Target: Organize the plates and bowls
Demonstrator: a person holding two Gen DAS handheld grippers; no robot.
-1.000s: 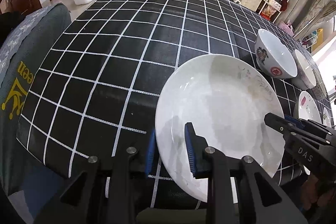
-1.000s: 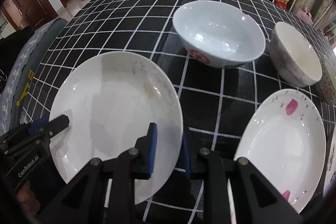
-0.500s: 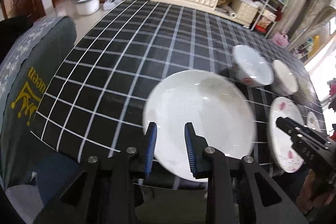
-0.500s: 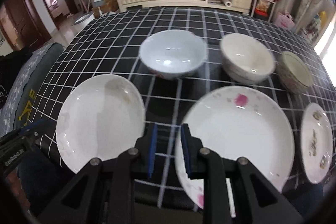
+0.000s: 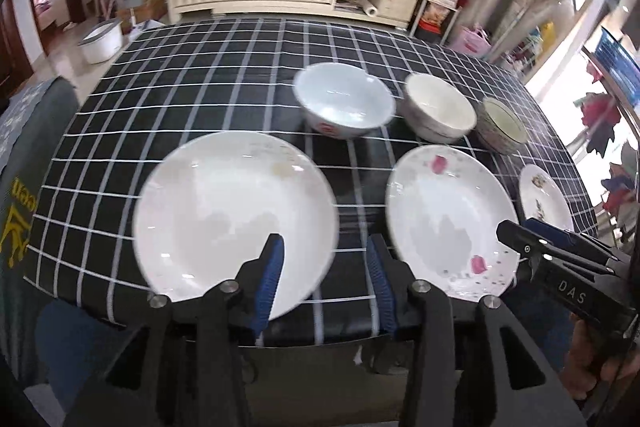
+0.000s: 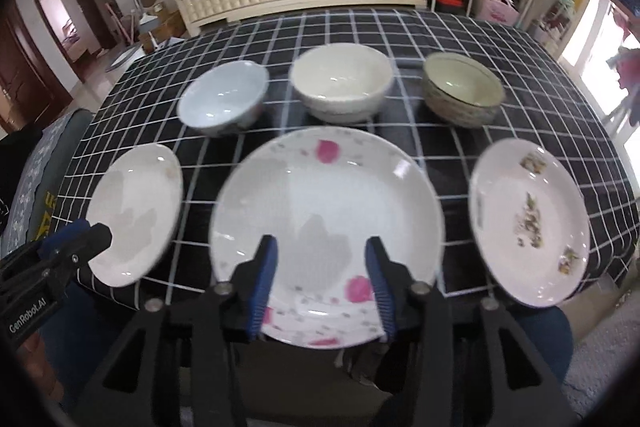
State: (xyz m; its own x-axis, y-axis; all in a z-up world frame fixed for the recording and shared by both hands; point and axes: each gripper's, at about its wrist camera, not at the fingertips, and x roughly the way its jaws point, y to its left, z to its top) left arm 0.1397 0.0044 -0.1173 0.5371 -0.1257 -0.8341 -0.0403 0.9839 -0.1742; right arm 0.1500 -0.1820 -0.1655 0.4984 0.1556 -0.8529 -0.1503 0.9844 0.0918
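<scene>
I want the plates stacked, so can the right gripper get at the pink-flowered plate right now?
Probably yes: the right gripper is open, and nothing lies between it and the pink-flowered plate's near rim.

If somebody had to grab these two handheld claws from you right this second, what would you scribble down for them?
Left gripper: open, empty, hanging above the near table edge by the plain white plate.
Right gripper: open, empty, over the near rim of the pink-flowered plate.
On the checked tablecloth: three plates in the near row, with the small sprig-patterned plate on the right; three bowls behind them: pale blue bowl, cream bowl, green-lined bowl.
Done: nothing stacked; every piece sits apart.
Left: presumably gather plates into one pile, bowls into another.
</scene>
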